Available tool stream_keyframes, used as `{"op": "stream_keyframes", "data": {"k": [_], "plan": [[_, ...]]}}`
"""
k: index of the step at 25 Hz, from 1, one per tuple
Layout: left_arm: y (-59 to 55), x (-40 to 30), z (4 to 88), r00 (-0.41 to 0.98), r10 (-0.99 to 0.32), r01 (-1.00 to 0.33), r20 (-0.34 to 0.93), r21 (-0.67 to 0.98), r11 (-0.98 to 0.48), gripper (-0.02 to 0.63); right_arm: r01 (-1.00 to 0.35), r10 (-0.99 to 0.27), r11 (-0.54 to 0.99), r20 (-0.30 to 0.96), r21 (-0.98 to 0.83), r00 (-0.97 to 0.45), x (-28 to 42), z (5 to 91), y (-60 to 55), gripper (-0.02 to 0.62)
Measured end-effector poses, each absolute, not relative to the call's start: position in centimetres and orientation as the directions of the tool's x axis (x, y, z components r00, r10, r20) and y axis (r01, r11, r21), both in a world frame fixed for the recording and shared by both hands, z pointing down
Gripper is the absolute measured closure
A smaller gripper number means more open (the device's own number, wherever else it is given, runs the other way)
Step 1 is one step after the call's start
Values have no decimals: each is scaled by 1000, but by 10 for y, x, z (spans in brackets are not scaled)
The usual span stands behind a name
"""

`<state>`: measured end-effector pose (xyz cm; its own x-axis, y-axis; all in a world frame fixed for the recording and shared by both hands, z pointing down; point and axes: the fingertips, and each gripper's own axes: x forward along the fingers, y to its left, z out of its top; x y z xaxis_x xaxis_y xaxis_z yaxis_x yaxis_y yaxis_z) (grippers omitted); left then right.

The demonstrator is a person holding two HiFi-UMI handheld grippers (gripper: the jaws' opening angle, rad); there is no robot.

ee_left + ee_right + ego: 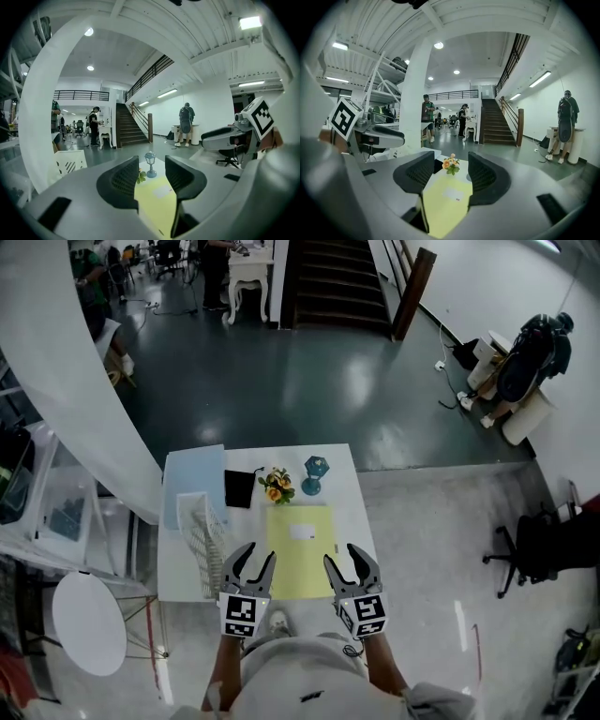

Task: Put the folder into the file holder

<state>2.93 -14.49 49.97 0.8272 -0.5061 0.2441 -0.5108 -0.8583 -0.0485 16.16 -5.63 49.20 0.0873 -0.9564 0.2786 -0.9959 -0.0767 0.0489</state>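
Lengthwise away, folder (300, 563) flat (label (302, 532) farther)

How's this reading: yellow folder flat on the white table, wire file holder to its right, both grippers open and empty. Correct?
One error: the head view shows the wire file holder left of the yellow folder, not right. The rest holds: folder flat on the white table, left gripper and right gripper open and empty.
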Motion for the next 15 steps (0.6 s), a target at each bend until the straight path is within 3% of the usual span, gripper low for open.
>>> {"op": "stream_keyframes", "data": {"k": [15], "plan": [[-190,63,551,840,-420,-461,343,44,-886,388,-982,-912,-177,365,66,189,198,523,-84,373]]}}
